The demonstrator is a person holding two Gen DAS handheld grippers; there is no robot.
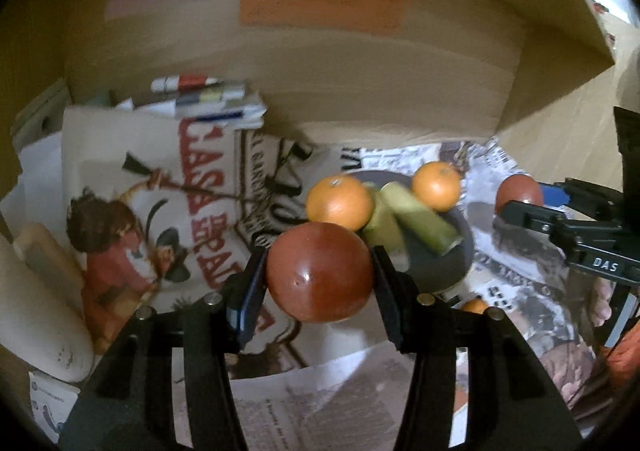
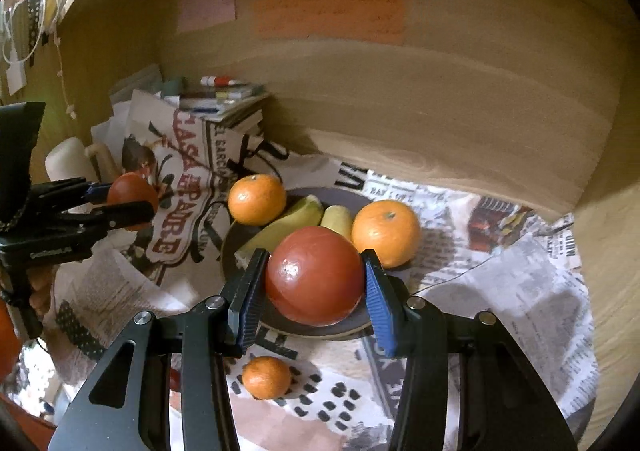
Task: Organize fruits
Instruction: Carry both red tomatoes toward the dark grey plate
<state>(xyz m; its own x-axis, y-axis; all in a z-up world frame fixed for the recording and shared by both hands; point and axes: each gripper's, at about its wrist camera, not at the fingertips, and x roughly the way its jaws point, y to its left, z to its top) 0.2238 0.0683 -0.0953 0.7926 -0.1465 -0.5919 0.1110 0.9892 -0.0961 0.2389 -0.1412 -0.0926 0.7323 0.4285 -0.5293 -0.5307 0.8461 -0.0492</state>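
My left gripper [image 1: 320, 271] is shut on a red tomato [image 1: 320, 271], held above the newspaper left of the dark plate [image 1: 444, 271]. My right gripper [image 2: 314, 275] is shut on a second red tomato [image 2: 314, 275] over the near part of the plate [image 2: 320, 325]. The plate holds two oranges [image 2: 257, 199] [image 2: 386, 233] and two pieces of yellow-green banana [image 2: 288, 225]. A small orange [image 2: 266, 377] lies on the paper in front of the plate. The left gripper with its tomato shows at the left of the right wrist view [image 2: 132, 201]; the right gripper with its tomato shows at the right of the left wrist view [image 1: 520, 197].
Newspaper [image 2: 500, 291] covers the surface inside a wooden alcove with coloured sticky notes on the back wall [image 2: 328, 17]. A stack of booklets [image 2: 224, 103] and a cream mug [image 2: 76, 159] stand at the left. A printed paper bag [image 1: 160, 211] lies left of the plate.
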